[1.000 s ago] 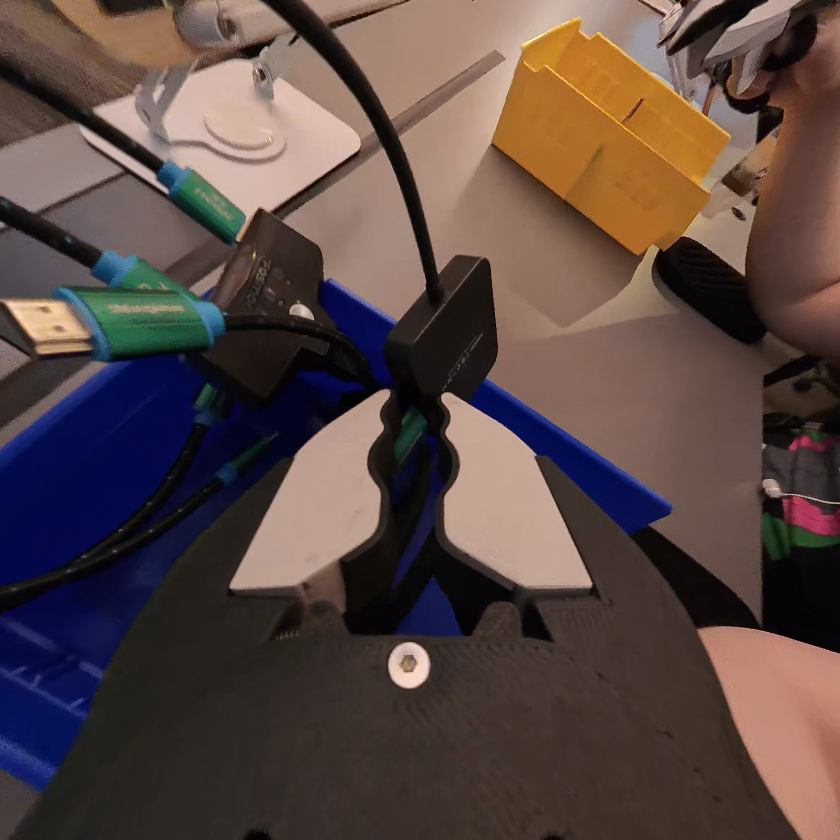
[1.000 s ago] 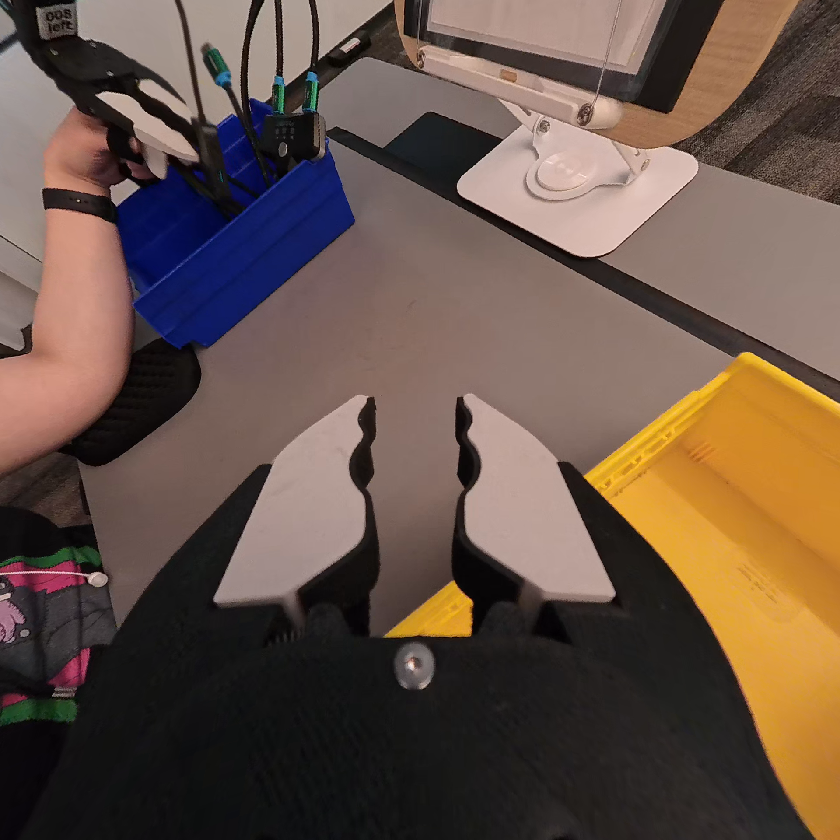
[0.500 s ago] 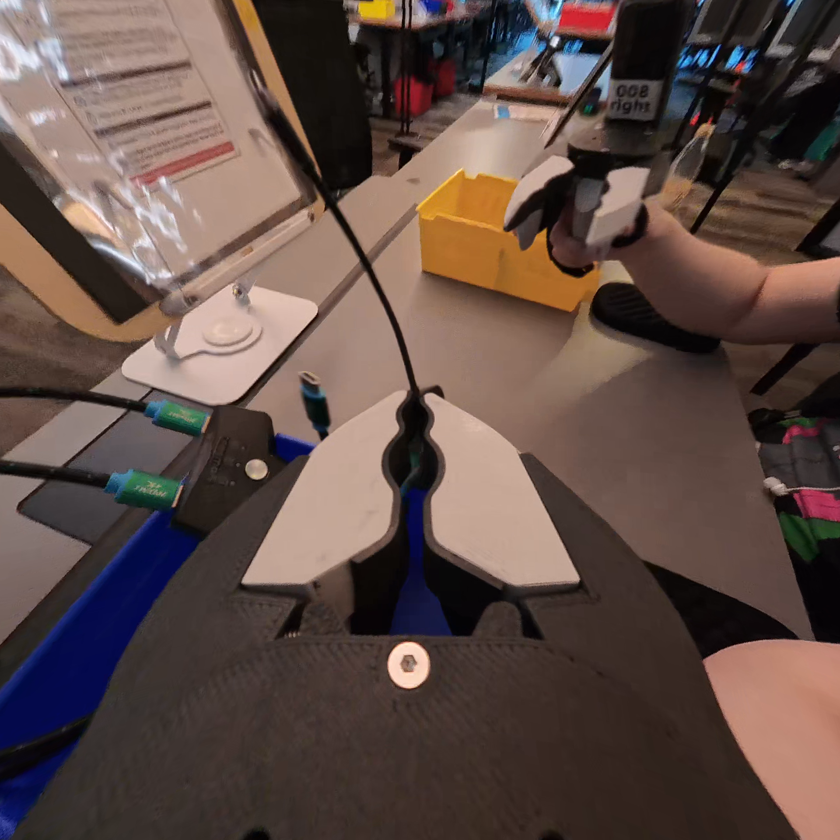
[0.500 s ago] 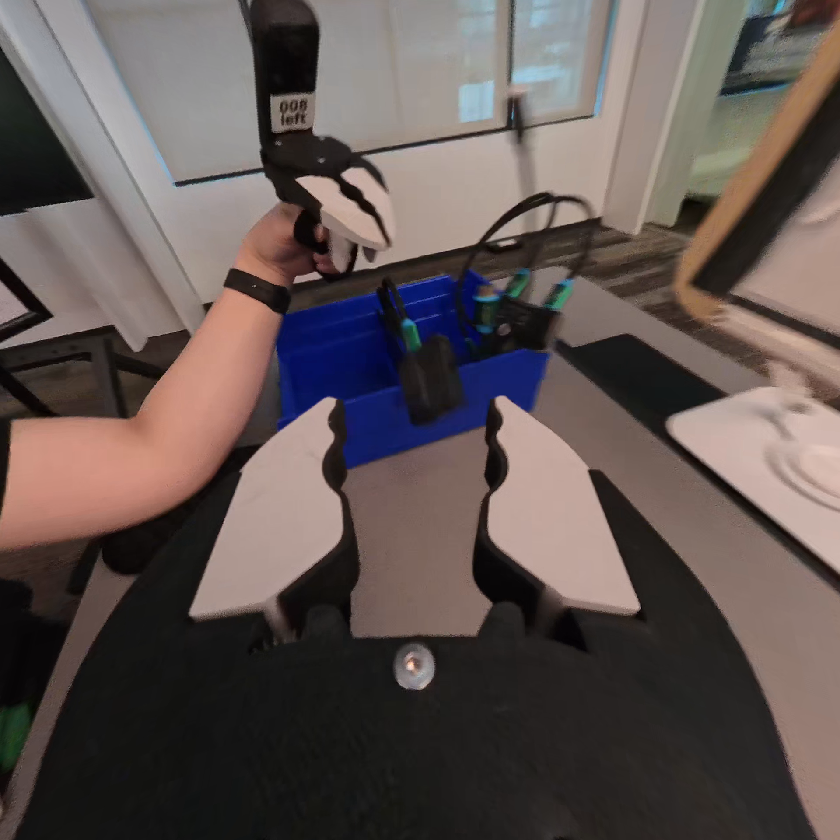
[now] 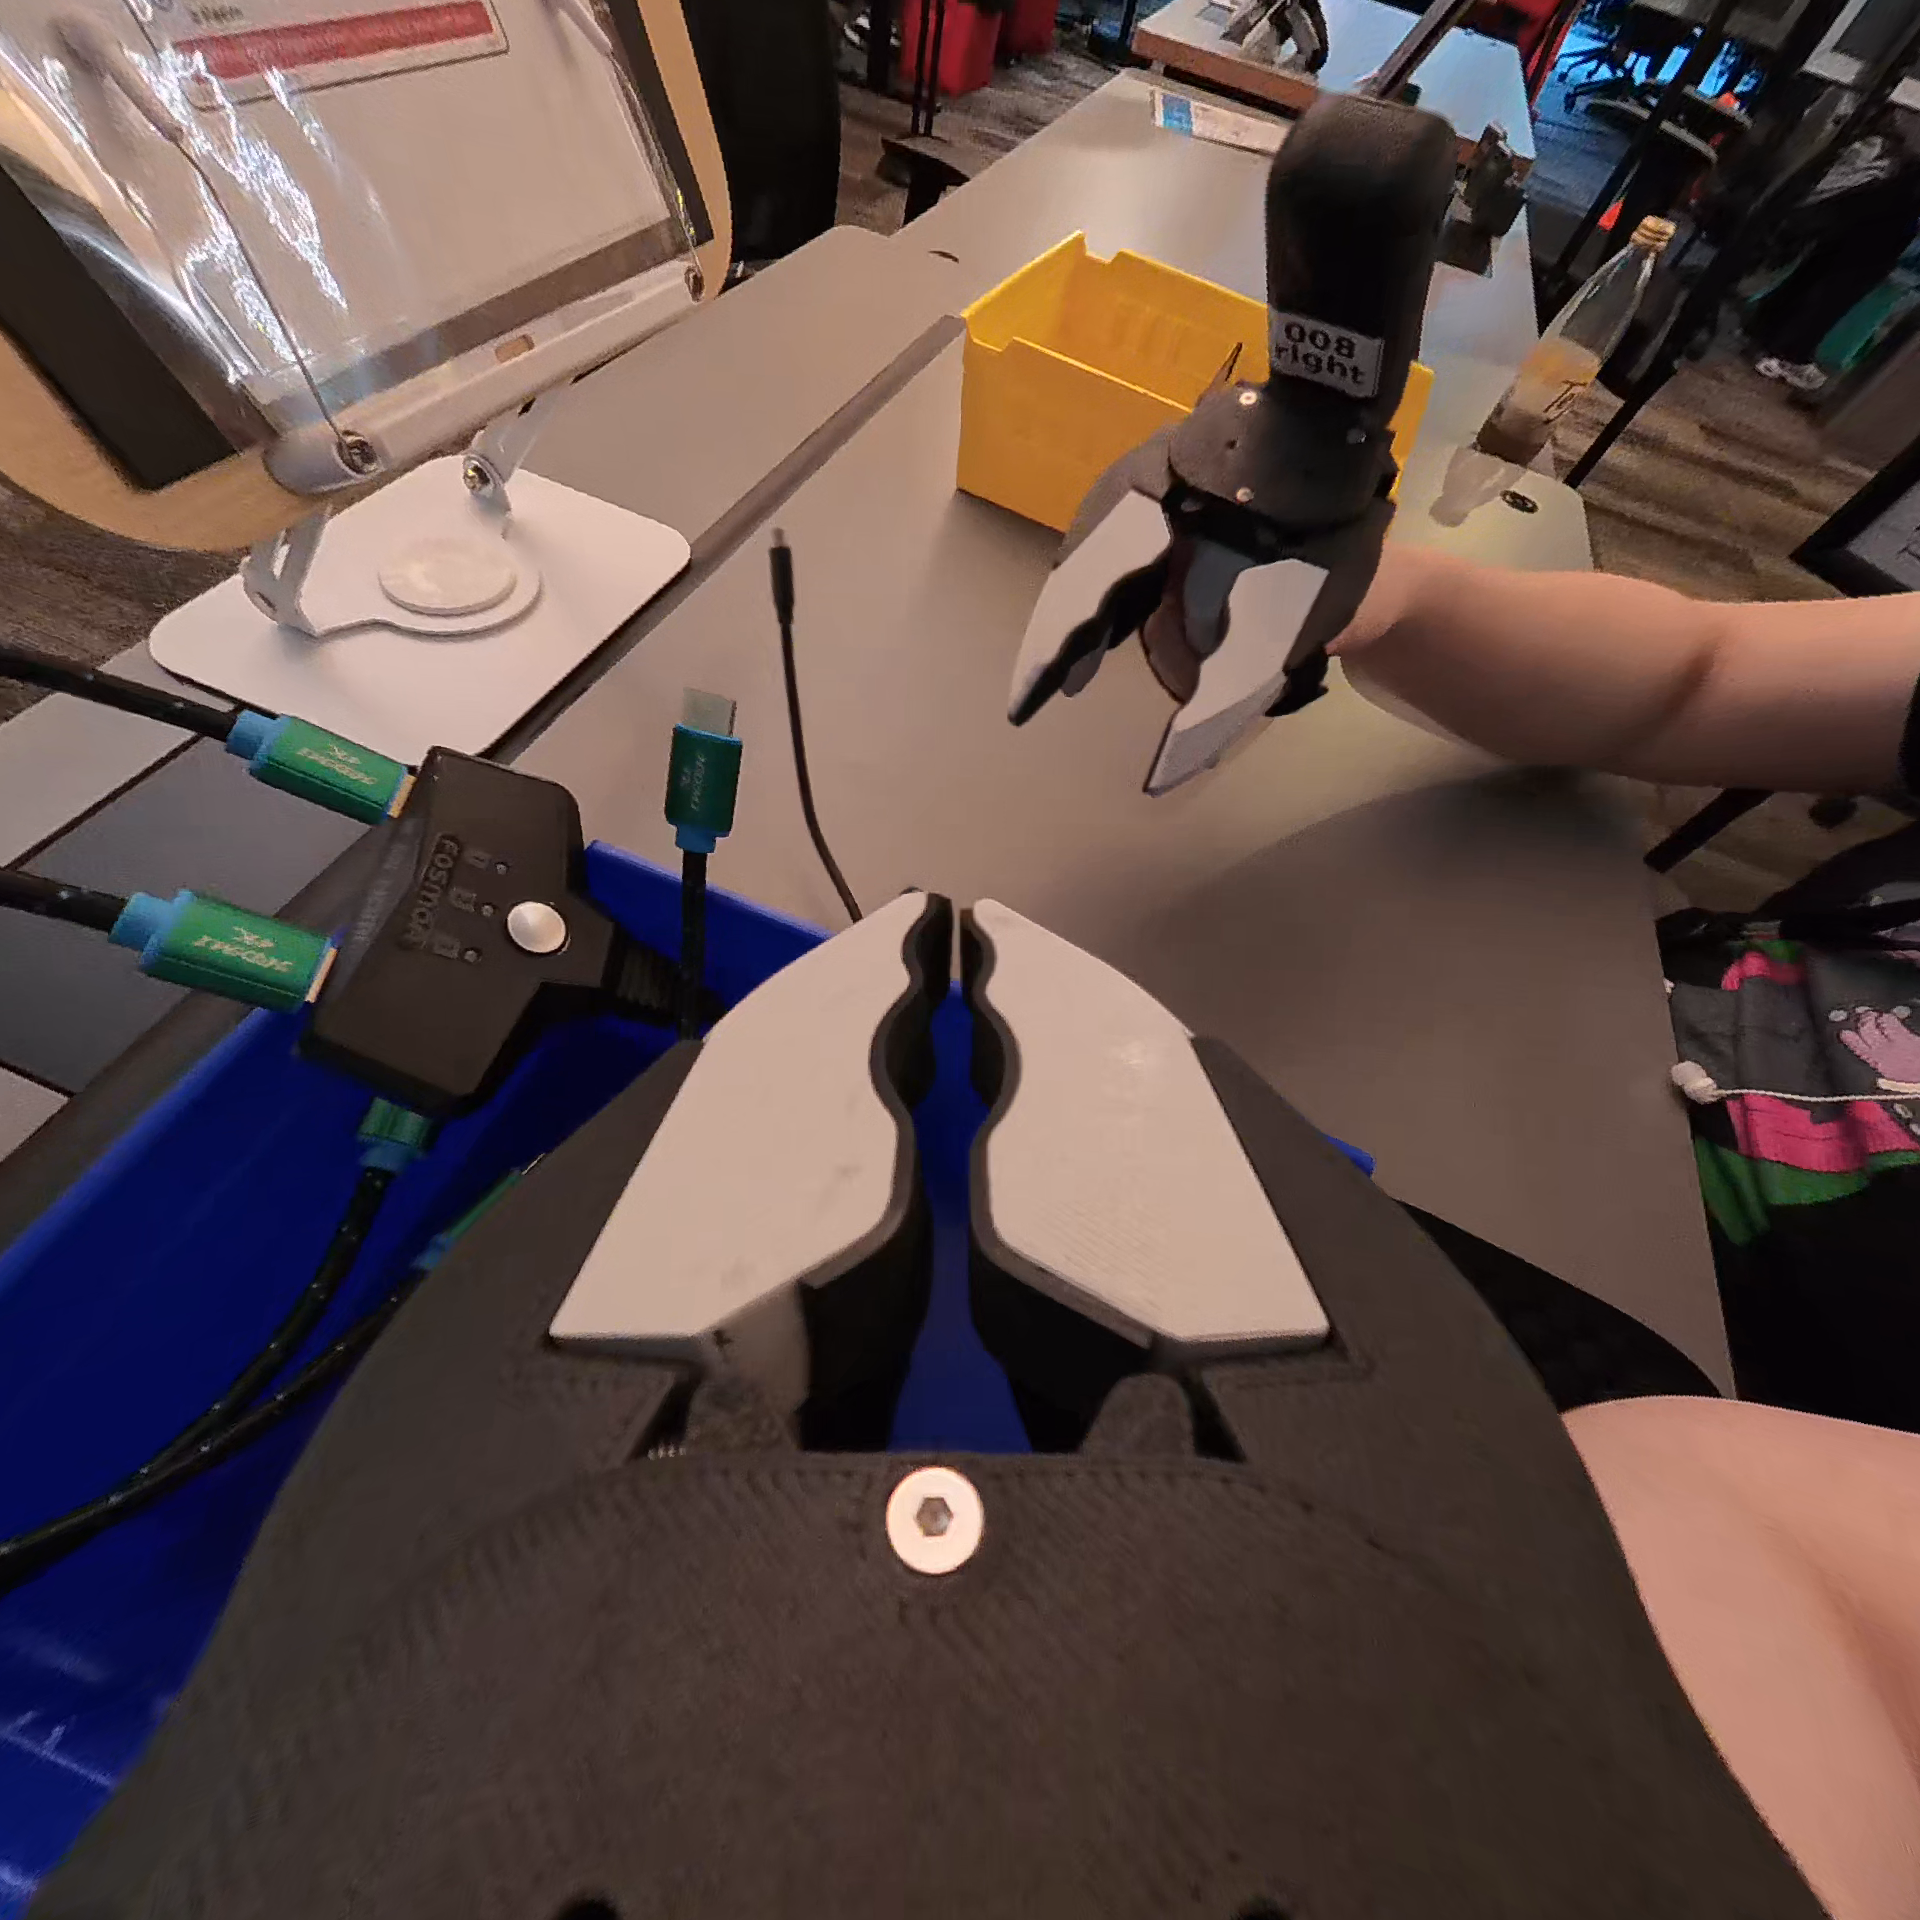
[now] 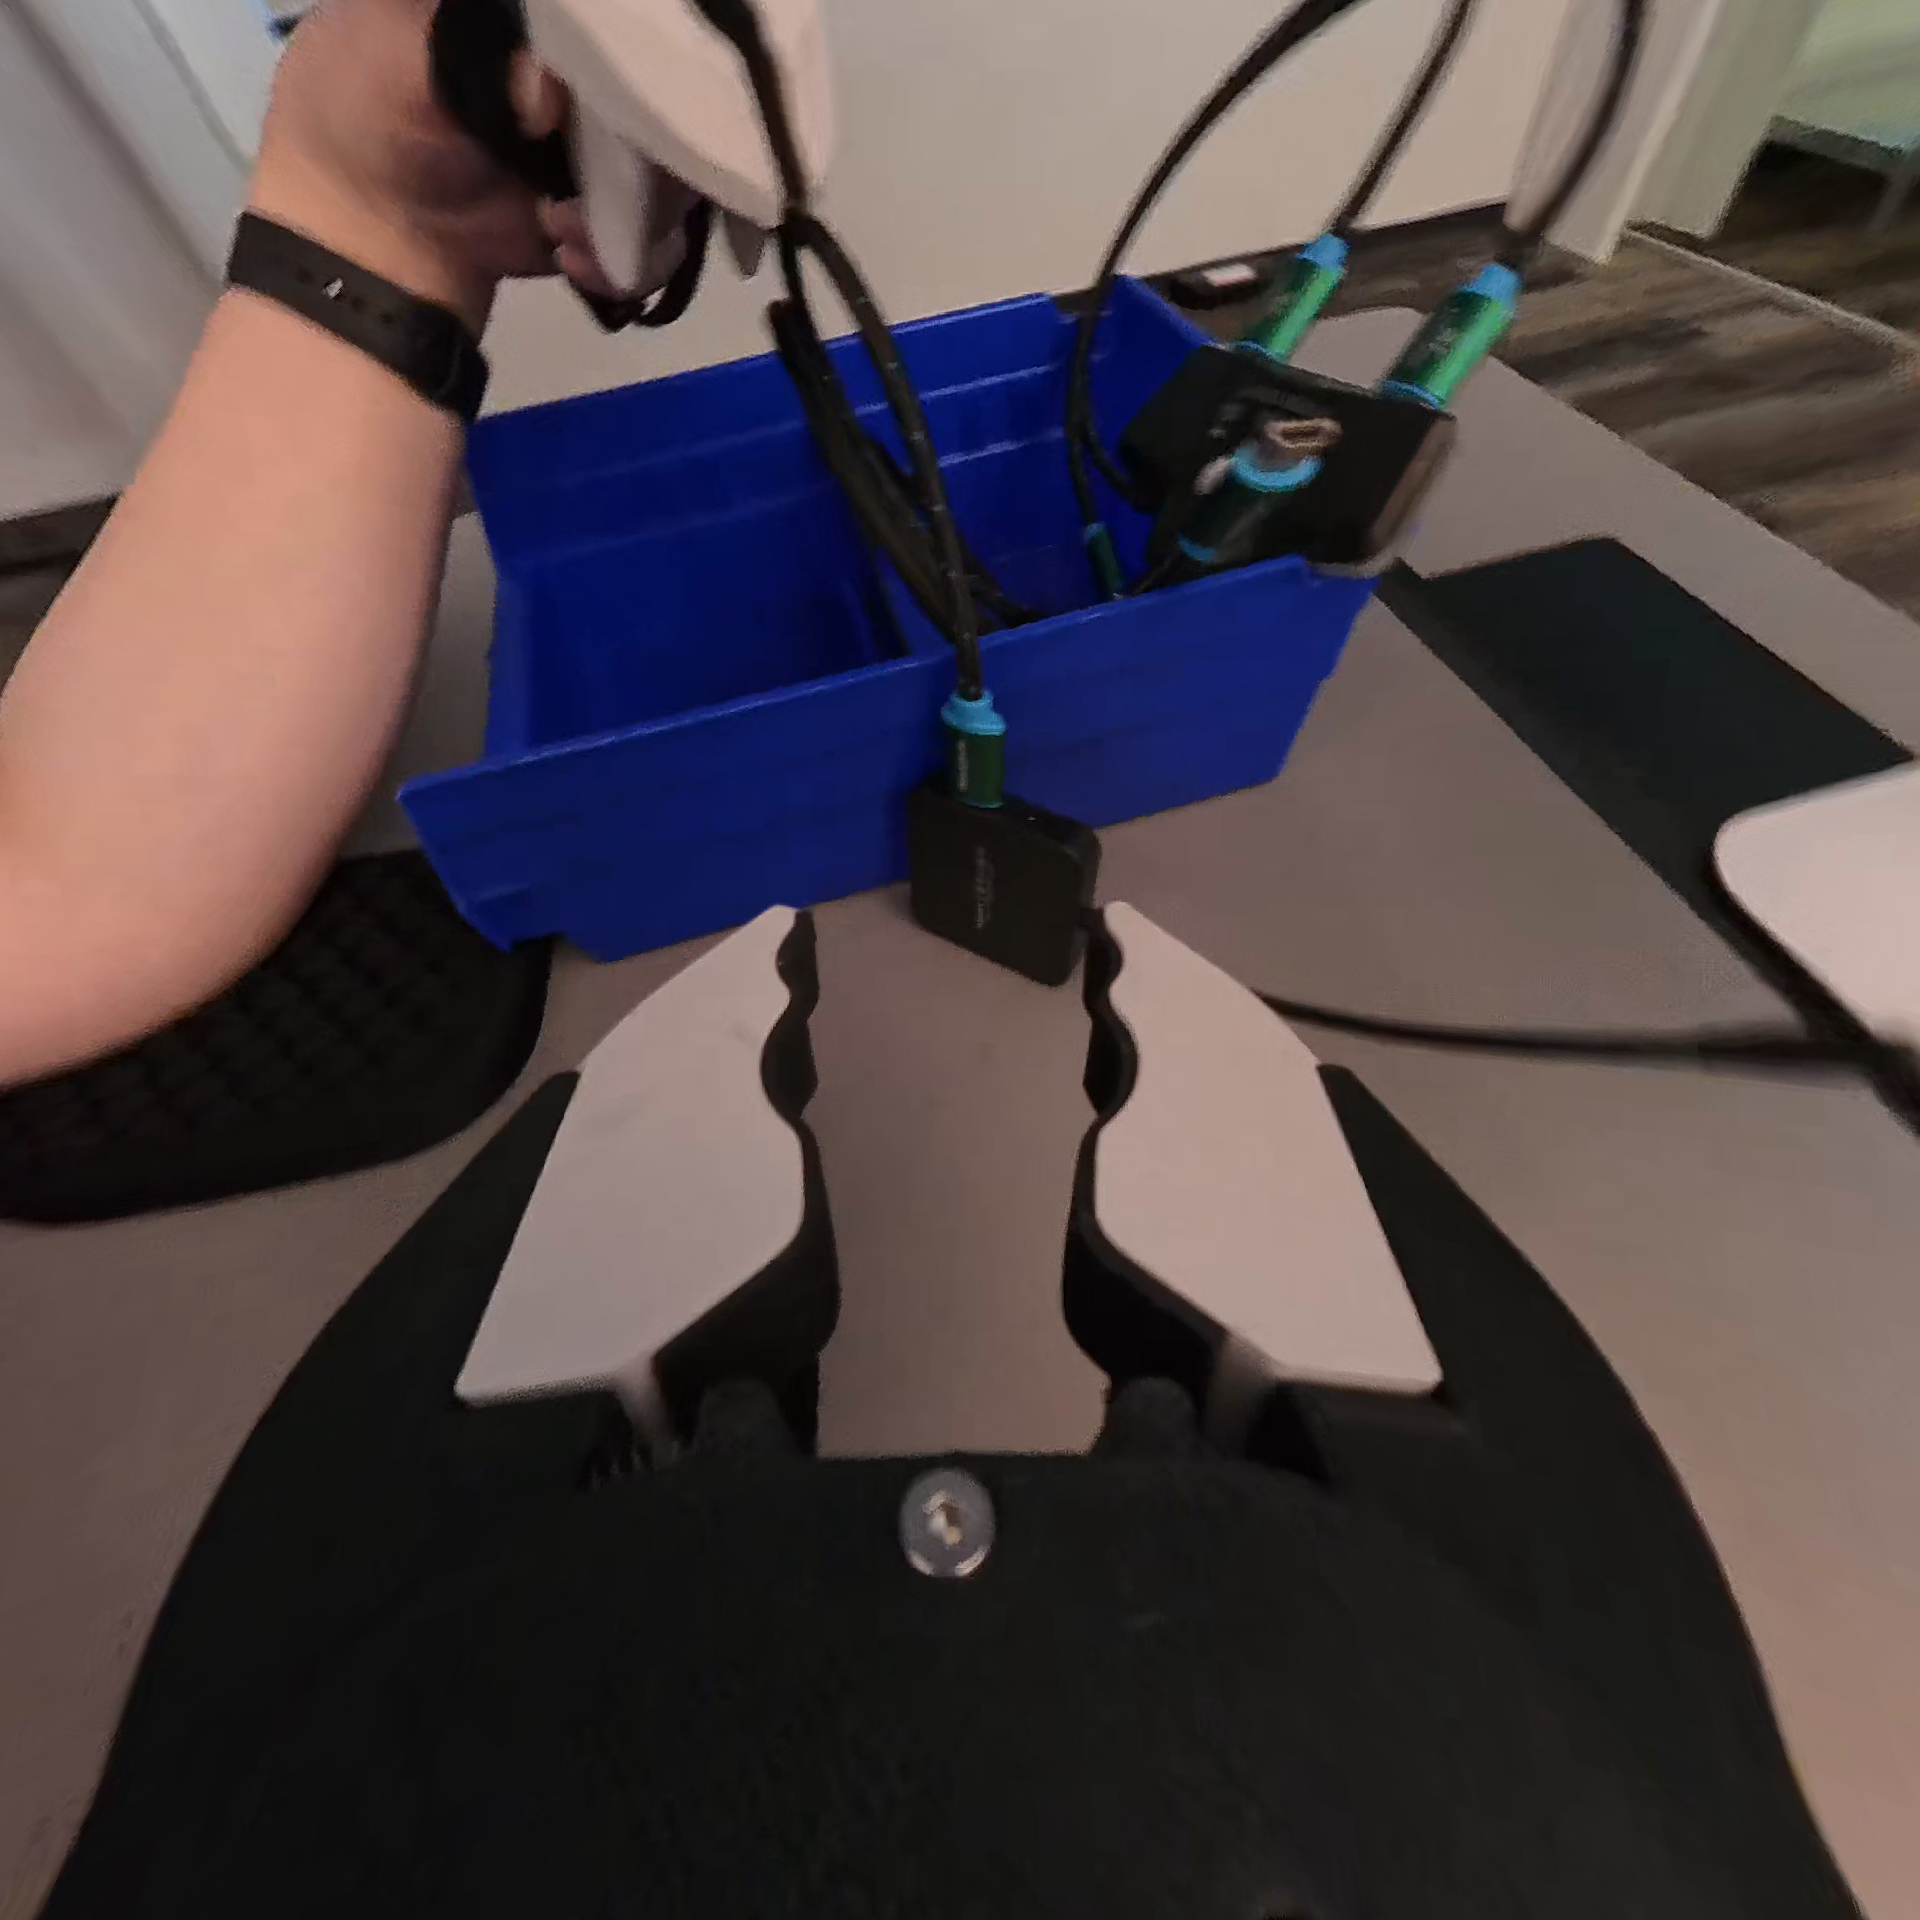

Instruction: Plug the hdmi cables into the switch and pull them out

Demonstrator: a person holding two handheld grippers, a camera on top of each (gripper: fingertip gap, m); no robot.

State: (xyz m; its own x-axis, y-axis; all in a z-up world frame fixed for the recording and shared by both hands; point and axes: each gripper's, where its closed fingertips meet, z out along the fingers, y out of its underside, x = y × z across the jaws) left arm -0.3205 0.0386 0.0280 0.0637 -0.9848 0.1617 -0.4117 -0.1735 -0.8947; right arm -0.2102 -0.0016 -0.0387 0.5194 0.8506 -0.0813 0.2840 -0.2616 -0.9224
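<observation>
Now left gripper (image 5: 954, 920) above blue bin (image 6: 727, 748), jaws nearly together, clamped on a thin black cable (image 5: 795, 707). Right gripper (image 6: 951, 935) over desk (image 6: 1403, 914), jaws apart, near small black adapter (image 6: 997, 894). Switch (image 5: 457, 935) on bin's far rim, two green plugs (image 5: 223, 951) inserted.

- Even, soft indoor lighting in both views, moderately bright.
- Glare streaking across the clear sign cover (image 5: 343, 197) at upper left of the left wrist view.
- Soft shadow on the bench (image 5: 1434, 935) at centre right, below the raised right gripper (image 5: 1132, 727).
- Motion blur throughout the right wrist view, heaviest along the top edge.
- Strong wide-angle bending at all frame edges.
</observation>
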